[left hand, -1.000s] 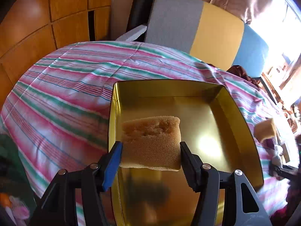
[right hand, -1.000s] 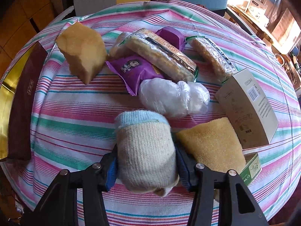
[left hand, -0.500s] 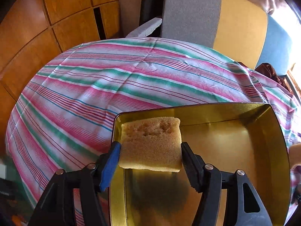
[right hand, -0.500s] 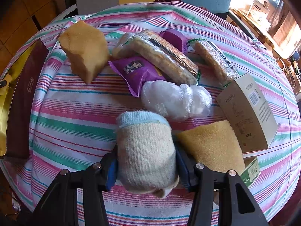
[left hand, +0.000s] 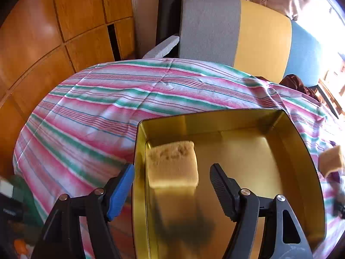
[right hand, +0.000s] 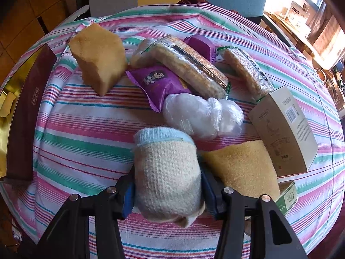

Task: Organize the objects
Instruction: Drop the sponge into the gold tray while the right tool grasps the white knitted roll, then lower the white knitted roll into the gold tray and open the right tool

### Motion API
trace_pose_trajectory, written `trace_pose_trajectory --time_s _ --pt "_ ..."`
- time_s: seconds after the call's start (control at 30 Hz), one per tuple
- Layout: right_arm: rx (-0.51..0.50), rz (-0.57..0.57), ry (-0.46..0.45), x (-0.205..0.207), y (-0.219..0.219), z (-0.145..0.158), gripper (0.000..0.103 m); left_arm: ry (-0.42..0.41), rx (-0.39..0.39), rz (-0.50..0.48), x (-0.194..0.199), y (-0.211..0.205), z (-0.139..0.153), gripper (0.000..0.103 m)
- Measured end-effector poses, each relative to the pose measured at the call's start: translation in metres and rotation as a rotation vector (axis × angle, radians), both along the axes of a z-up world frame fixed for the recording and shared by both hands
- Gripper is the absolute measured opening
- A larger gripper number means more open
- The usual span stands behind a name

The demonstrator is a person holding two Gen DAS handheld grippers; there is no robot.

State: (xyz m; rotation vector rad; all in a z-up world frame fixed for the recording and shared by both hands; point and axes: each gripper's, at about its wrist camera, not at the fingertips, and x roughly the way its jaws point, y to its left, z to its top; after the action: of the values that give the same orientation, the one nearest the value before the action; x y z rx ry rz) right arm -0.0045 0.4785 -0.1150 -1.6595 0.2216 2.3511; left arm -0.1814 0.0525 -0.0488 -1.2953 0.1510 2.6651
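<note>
In the left wrist view a tan sponge block [left hand: 172, 164] lies inside a gold tin box [left hand: 289, 142], near its far-left corner. My left gripper [left hand: 171, 182] is open above the tin, with its jaws wide apart on either side of the sponge and not touching it. In the right wrist view my right gripper [right hand: 167, 191] is shut on a rolled beige and light-blue sock [right hand: 167, 172], held just above the striped tablecloth [right hand: 86, 140].
On the cloth lie a tan sponge chunk [right hand: 99, 56], purple snack packs [right hand: 159, 82], wrapped cracker packs [right hand: 189, 64], a clear plastic bundle [right hand: 202, 116], a flat yellow sponge [right hand: 243, 168] and a cream carton [right hand: 286, 127]. The tin's dark red wall [right hand: 28, 112] is at left. Chairs stand behind.
My left gripper has opened and let go of the sponge, which now rests in the tin. The right gripper has kept still, holding the sock.
</note>
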Motion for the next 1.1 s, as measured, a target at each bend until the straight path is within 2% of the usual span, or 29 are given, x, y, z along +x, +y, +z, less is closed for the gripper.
trace_pose_trajectory --time_s 0.23,0.43,0.57,0.73,1.1 --pt "-0.023 0.035 0.035 -0.005 -0.004 0.005 0.051 0.063 0.049 -0.04 0.082 -0.007 0.011 0.074" --pt "-0.018 0.11 0.017 -0.009 -0.03 0.006 0.051 0.026 0.086 -0.05 0.123 -0.011 0.003 0.074" --pt "-0.015 0.099 0.01 -0.014 -0.03 0.007 0.05 0.026 0.071 -0.04 0.135 -0.011 0.001 0.074" --pt "-0.054 0.097 0.082 -0.016 -0.044 0.028 0.05 0.043 0.064 -0.019 0.139 -0.018 0.005 0.074" --pt "-0.108 0.192 0.207 -0.026 -0.117 0.071 0.05 0.04 0.086 0.024 0.142 -0.035 0.004 0.074"
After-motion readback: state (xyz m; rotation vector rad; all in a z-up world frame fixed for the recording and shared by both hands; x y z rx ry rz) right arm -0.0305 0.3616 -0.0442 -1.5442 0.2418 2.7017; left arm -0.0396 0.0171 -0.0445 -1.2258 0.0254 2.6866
